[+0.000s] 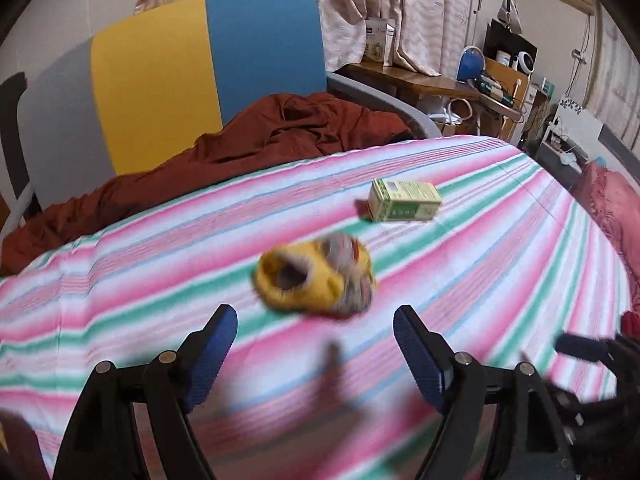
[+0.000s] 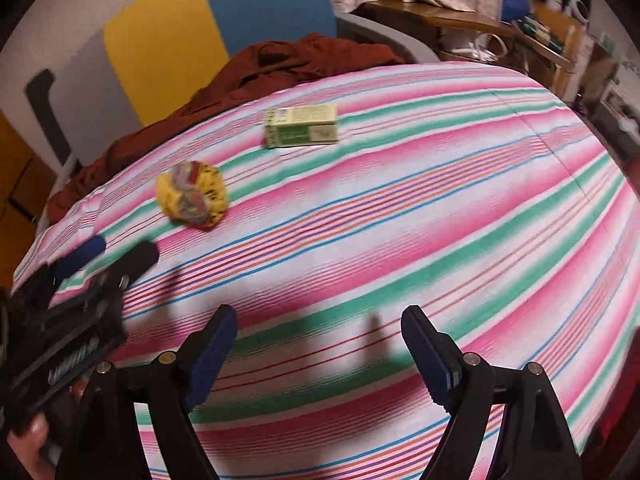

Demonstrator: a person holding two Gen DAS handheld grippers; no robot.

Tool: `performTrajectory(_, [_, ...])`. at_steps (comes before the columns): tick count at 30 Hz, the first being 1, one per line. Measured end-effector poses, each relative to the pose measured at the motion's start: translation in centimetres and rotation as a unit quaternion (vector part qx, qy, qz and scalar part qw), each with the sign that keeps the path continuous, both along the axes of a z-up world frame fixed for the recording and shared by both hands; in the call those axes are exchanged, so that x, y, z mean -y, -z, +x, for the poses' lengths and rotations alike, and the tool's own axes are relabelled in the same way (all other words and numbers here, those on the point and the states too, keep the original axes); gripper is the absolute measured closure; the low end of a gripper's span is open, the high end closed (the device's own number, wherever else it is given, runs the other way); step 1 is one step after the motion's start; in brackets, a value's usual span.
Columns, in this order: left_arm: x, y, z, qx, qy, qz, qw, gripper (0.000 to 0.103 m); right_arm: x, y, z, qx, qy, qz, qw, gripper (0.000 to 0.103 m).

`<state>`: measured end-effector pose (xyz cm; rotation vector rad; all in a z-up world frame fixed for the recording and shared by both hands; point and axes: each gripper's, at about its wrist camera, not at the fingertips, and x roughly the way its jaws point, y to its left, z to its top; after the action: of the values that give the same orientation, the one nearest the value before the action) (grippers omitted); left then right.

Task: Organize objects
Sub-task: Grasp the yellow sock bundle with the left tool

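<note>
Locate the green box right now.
The green box lies on the striped bedspread, beyond and right of the yellow sock ball in the left wrist view, nearer the rust-red blanket; neither gripper touches it.

Rolled sock bundle (image 1: pixel 316 278), yellow with grey and red-patterned patches, lies on the striped bedcover (image 1: pixel 480 248); blurred in both views. From the left wrist its open yellow cuff faces the camera; from the right wrist it reads as a rounded ball (image 2: pixel 192 194). Small cardboard box (image 1: pixel 405 200), cream and green with printed panels, lies flat on its long side farther back on the cover (image 2: pixel 301 126), closed. Box and socks apart, not touching.
</note>
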<state>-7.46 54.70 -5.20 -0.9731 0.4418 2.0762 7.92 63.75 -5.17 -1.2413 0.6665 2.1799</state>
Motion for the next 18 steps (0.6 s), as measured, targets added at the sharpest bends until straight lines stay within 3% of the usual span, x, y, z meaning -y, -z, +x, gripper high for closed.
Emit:
performTrajectory(5, [-2.7,1.6,-1.4,0.006,-0.002,-0.015,0.9999,0.022,-1.5,0.2,0.8,0.004,0.035,-0.008,0.999,0.018])
performTrajectory(6, [-2.8,2.0,-1.5,0.005,-0.004,-0.016,0.9999,0.027,-1.7,0.2,0.9,0.004,0.039,-0.008,0.999,0.018])
performTrajectory(7, [-2.8,2.4,-1.7,0.008,-0.005,-0.017,0.9998,0.044,-1.8,0.2,0.9,0.003,0.041,-0.009,0.999,0.018])
performTrajectory(8, [-2.4,3.0,-1.9,0.021,-0.003,-0.013,0.9997,0.048,-2.0,0.2,1.0,0.001,0.043,-0.013,0.999,0.018])
performTrajectory(13, [-0.1,3.6,-1.3,0.021,0.011,0.022,0.9995,0.061,-2.3,0.3,1.1,-0.005,0.049,-0.023,0.999,0.018])
performTrajectory(18, [2.7,2.9,-0.2,-0.019,0.000,0.022,0.9996,0.066,-1.9,0.5,1.0,-0.009,0.042,-0.029,0.999,0.018])
